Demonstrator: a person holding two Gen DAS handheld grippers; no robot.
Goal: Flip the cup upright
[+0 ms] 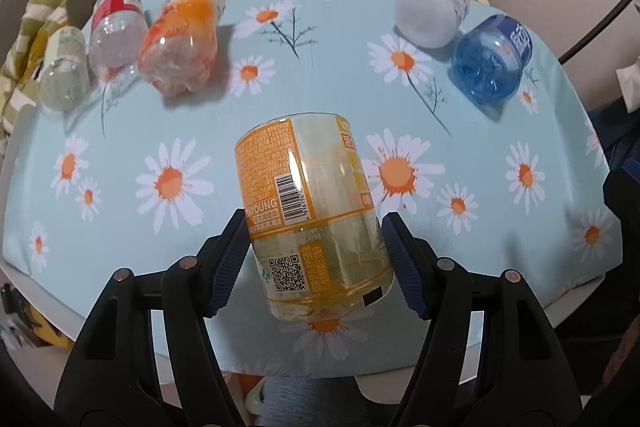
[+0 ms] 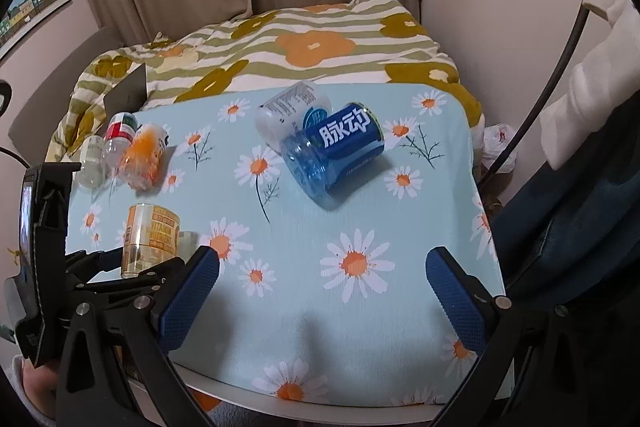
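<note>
A clear yellow cup with an orange label point(image 1: 316, 215) stands on the daisy tablecloth between the fingers of my left gripper point(image 1: 316, 259). The blue pads point(image 1: 230, 267) sit close on both sides, the left one touching, a thin gap showing at the right. It also shows in the right wrist view point(image 2: 150, 239), standing with the left gripper's fingers around its base. My right gripper point(image 2: 324, 301) is open and empty above the table's front. A blue cup point(image 2: 334, 153) and a white cup point(image 2: 292, 115) lie on their sides at the back right.
Three cups lie on their sides at the back left: an orange one point(image 1: 182, 43), a clear one with a red and green label point(image 1: 116, 27) and a small pale green one point(image 1: 64, 75). A striped flowered quilt point(image 2: 304, 43) lies behind the table.
</note>
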